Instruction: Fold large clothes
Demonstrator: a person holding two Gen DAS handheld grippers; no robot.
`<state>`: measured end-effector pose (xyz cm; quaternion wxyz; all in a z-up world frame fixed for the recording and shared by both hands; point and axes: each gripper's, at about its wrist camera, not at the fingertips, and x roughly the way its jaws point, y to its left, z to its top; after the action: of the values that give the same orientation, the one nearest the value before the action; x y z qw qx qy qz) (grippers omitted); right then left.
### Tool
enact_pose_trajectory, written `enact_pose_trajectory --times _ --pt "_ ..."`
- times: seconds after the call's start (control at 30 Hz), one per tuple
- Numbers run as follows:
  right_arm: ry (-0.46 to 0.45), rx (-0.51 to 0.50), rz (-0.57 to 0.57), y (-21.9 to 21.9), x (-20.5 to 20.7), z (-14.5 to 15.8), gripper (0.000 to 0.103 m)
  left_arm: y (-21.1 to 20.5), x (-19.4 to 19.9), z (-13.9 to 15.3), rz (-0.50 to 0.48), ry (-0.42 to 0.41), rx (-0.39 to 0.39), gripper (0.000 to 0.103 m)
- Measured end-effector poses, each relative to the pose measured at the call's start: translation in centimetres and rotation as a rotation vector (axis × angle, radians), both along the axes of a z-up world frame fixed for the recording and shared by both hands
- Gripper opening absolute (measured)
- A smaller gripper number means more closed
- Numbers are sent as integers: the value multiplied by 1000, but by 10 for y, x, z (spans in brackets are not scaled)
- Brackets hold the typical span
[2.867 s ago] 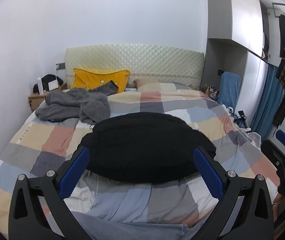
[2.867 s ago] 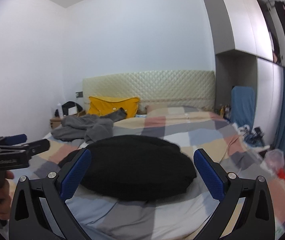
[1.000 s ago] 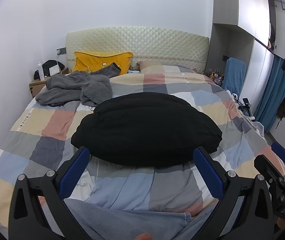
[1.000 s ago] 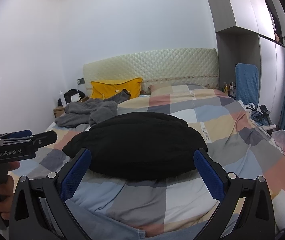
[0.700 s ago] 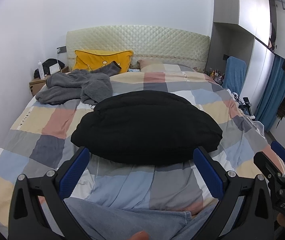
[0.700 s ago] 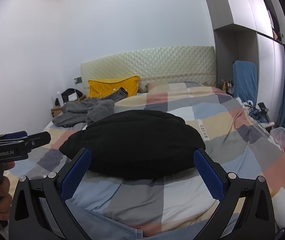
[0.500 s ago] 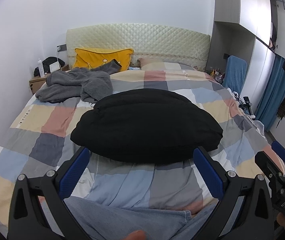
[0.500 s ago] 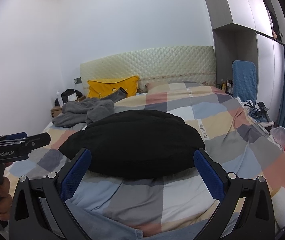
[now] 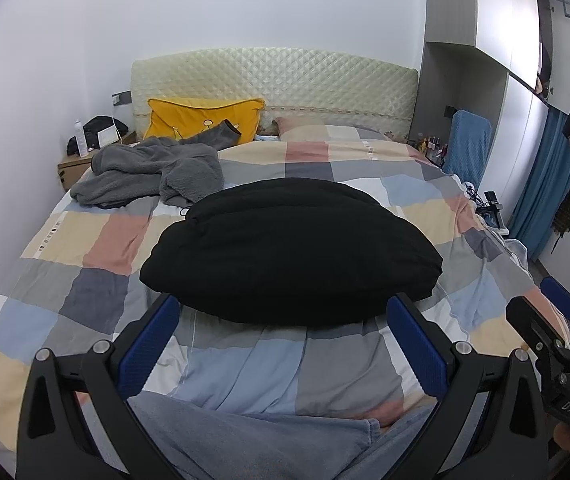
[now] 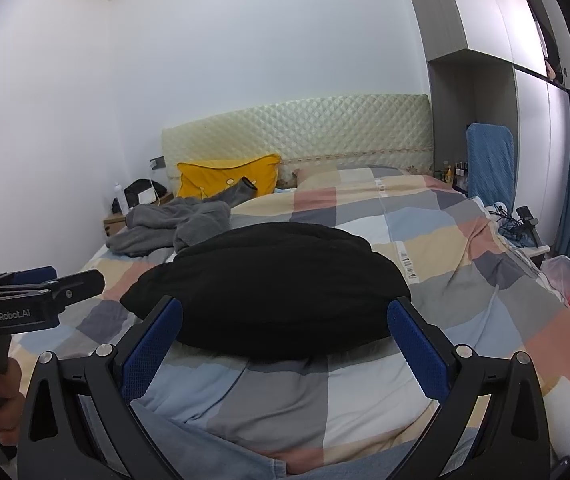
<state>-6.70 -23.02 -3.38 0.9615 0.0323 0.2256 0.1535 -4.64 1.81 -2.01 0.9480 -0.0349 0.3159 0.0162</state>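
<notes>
Black garment [image 9: 293,248] lies mid-bed [image 9: 65,240] as a compact bundle with neat edges, looks folded; grey garment [image 9: 153,176] sits crumpled near the yellow pillow [image 9: 205,118]. Left tool [image 9: 283,340] and right tool [image 10: 285,344] both spread wide, holding nothing, hovering at the near bed edge. For the grey one: pinch matching corners, spread flat, align hems.
</notes>
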Motion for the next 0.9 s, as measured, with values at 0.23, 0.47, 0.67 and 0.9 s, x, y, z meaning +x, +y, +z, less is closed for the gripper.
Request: enact_pose_trajectory --times 0.23,0.47,0.67,0.9 --pt "2 5 -4 1 0 1 103 -3 -3 3 -10 0 3 103" --pt "7 1 -5 1 0 0 103 -4 -8 3 -2 0 3 103" --pt "3 3 -4 0 0 2 103 -5 -10 3 0 -3 5 103" --pt "-4 -1 1 2 -3 3 103 -6 -14 3 6 -9 6 103"
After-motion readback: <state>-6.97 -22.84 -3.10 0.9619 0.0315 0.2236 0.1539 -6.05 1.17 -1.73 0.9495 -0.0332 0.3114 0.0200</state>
